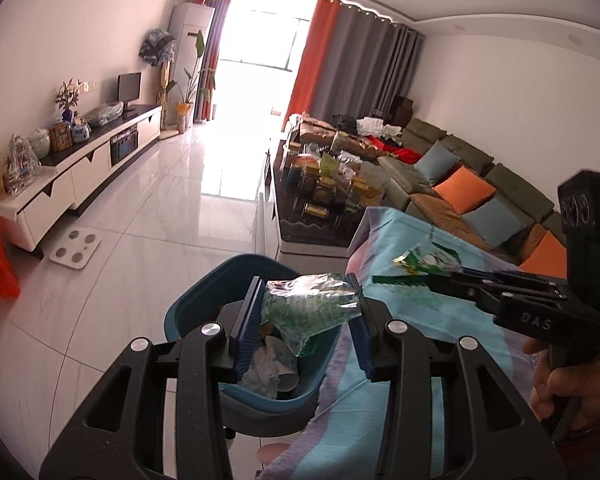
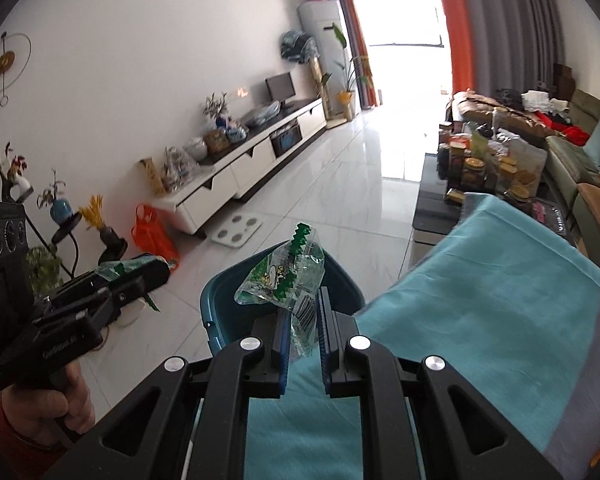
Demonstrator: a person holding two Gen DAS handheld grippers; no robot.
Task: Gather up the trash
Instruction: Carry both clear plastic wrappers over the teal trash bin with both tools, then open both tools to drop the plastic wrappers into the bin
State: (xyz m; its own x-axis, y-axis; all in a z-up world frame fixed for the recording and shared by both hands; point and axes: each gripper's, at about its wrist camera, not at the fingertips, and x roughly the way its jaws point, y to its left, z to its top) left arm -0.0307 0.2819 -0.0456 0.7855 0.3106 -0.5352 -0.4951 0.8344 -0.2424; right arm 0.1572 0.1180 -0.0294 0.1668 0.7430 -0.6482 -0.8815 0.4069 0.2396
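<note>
My left gripper [image 1: 306, 300] is shut on a crumpled green-speckled plastic bag [image 1: 308, 312] and holds it over the teal trash bin [image 1: 196, 300], which holds crumpled paper and wrappers. My right gripper [image 2: 304, 320] is shut on a clear wrapper with green zigzag edges [image 2: 284, 276], held above the table edge beside the bin [image 2: 220, 300]. The right gripper also shows in the left wrist view [image 1: 440, 280] with its wrapper [image 1: 428, 260]. The left gripper shows at the left of the right wrist view [image 2: 148, 272].
A table with a teal and purple cloth [image 1: 420, 320] stands right of the bin. A glass coffee table with jars [image 1: 332, 184], a sofa with cushions [image 1: 480, 184], a white TV cabinet [image 1: 80, 168], a floor scale [image 1: 75, 250] and an orange bag [image 2: 154, 236] stand around.
</note>
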